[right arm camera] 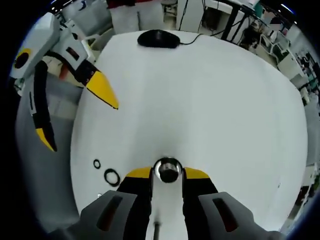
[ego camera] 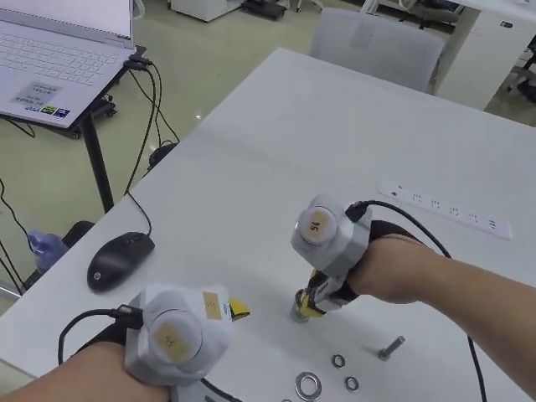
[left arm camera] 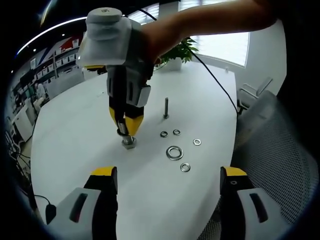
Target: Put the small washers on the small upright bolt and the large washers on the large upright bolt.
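Washers [left arm camera: 174, 152] at lower centre look thin, stiff and slippery, needing edge pinches; right gripper [left arm camera: 125, 130] clasps large bolt [left arm camera: 129, 143], left gripper [left arm camera: 169, 173] gapes.

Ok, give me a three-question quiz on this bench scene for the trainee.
1. True or false: the left gripper has its jaws wide apart.
2. In the left gripper view, how many small washers lie loose on the table?
3. The right gripper has its tips at: A the mouse, B the large bolt, C the small bolt.
Key: 1 true; 2 four; 3 B.
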The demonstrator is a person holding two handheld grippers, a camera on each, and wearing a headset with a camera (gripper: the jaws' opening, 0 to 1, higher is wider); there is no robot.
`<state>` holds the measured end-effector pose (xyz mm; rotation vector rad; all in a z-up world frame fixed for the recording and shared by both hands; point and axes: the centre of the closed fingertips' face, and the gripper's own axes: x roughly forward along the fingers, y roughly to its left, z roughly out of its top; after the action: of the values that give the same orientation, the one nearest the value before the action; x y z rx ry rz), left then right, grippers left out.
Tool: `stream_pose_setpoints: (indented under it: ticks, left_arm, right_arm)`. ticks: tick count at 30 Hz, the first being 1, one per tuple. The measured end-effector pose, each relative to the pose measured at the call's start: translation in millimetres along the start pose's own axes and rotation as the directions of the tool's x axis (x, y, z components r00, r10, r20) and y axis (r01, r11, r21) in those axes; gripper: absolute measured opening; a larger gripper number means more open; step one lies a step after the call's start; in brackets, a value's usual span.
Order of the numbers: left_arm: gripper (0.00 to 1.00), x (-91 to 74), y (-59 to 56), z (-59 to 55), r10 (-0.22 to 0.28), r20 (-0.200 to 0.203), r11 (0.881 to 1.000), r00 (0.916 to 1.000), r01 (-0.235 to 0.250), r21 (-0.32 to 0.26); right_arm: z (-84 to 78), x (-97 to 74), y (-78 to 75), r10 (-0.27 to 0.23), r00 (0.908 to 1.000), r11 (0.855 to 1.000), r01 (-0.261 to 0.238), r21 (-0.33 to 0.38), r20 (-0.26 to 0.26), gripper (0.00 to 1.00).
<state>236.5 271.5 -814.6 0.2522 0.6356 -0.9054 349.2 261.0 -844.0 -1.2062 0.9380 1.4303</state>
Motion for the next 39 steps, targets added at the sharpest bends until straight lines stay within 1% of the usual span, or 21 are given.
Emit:
stream_pose_setpoints:
  ticks: [1, 2, 3, 5, 11, 16, 21, 29, 33, 39]
  left_arm:
    - [0.84, -0.1, 0.1, -0.2, 0.000, 0.000, 1.000, 1.0000, 0.000, -0.001]
    - [0.84, -0.2, 0.2, -0.2, 0.002, 0.002, 1.000, 1.0000, -0.002, -0.001]
    - [0.84, -0.3, 0.3, -0.4, 0.003, 0.002, 1.000, 1.0000, -0.003, -0.003]
    - [0.83, -1.0, 0.5, -0.8, 0.005, 0.001, 1.000, 1.0000, -0.005, -0.005]
    - [0.83, -2.6, 1.0, -2.5, 0.012, 0.004, 1.000, 0.9999, -0.012, -0.013]
    - [0.83, -2.3, 0.6, -5.5, 0.012, -0.001, 1.000, 0.9999, -0.012, -0.013]
    - [0.82, -1.3, 0.6, -5.1, 0.009, 0.001, 1.000, 1.0000, -0.009, -0.012]
    - [0.82, -2.5, 2.2, -4.8, 0.013, 0.001, 1.000, 0.9999, -0.013, -0.012]
    - [0.81, -2.9, 1.0, -6.2, 0.013, -0.001, 1.000, 0.9999, -0.013, -0.009]
    - [0.81, -1.7, -0.6, -6.3, 0.011, 0.000, 1.000, 0.9999, -0.011, -0.008]
  right_arm:
    - [0.0, 0.8, -0.2, -0.013, 0.9999, 1.000, 0.013, -0.015, -0.006, 0.22]
    - [0.6, 2.7, 1.3, -0.013, 0.9999, 1.000, 0.013, -0.007, -0.010, 0.22]
    - [-0.2, 4.7, 2.6, -0.011, 0.9998, 1.000, 0.011, -0.016, -0.019, 0.22]
    - [0.6, 7.6, 2.0, -0.002, 0.9998, 1.000, 0.002, -0.001, -0.018, 0.22]
    - [-1.7, 12.7, 0.1, 0.005, 0.9997, 1.000, -0.005, 0.008, -0.025, 0.22]
    - [-3.4, 16.8, -1.3, 0.004, 0.9994, 1.000, -0.004, 0.014, -0.034, 0.22]
    - [-4.6, 19.4, 0.4, 0.004, 0.9992, 1.000, -0.003, 0.015, -0.040, 0.22]
    - [-7.2, 23.6, 0.6, 0.003, 0.9993, 0.999, -0.002, 0.032, -0.038, 0.22]
    - [-6.1, 23.9, 0.3, 0.004, 0.9997, 0.999, -0.003, 0.041, -0.023, 0.22]
    - [-7.2, 24.9, -0.3, 0.008, 0.9998, 0.999, -0.007, 0.054, -0.020, 0.23]
